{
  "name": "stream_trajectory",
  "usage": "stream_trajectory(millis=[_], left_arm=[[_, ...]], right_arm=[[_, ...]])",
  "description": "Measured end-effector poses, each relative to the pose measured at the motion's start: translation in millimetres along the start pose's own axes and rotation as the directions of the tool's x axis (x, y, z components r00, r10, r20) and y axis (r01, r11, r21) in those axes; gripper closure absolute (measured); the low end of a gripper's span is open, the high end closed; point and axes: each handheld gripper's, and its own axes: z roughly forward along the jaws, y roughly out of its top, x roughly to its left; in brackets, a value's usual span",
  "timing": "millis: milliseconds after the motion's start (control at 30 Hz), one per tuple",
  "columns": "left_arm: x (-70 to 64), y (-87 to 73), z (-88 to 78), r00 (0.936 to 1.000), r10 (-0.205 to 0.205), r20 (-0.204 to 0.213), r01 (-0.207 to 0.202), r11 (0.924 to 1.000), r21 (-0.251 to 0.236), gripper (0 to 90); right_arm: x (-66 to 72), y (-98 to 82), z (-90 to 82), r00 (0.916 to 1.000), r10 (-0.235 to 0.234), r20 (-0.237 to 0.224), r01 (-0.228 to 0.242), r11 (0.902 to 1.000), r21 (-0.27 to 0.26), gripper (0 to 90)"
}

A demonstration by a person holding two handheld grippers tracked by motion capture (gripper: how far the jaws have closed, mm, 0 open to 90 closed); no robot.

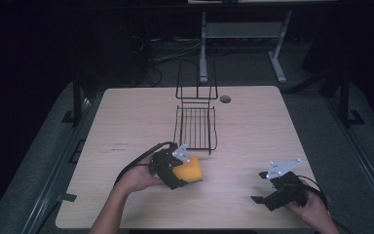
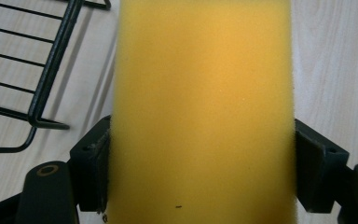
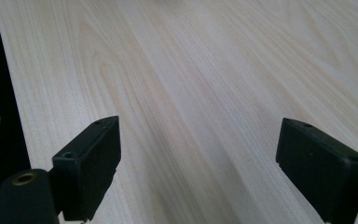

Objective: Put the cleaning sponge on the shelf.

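1. Right gripper (image 1: 262, 186), nearest, rests low over bare table (image 3: 205, 70), jaws wide apart and holding nothing.
2. Left gripper (image 1: 181, 176) is clamped on the sponge (image 2: 203, 107), which sits squeezed between both jaws, just off the table.
3. Just beyond the sponge stands the rack (image 1: 196, 127). Judged step: carrying; next, lift forward over its rim and release.
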Motion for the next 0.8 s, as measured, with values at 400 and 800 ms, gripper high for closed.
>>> stream_trajectory(millis=[400, 800], left_arm=[[7.8, 4.0, -4.9, 1.0, -0.002, -0.001, 0.002, 0.9999, -0.011, 21.7], [21.1, 11.7, -6.9, 0.9999, -0.005, 0.012, 0.005, 0.9998, -0.019, 21.7]], right_arm=[[-0.4, 0.0, 0.3, 1.0, 0.004, -0.003, -0.004, 1.0, -0.005, 13.6], [-0.4, 0.5, 0.7, 1.0, 0.003, -0.002, -0.003, 1.0, -0.002, 13.6]])
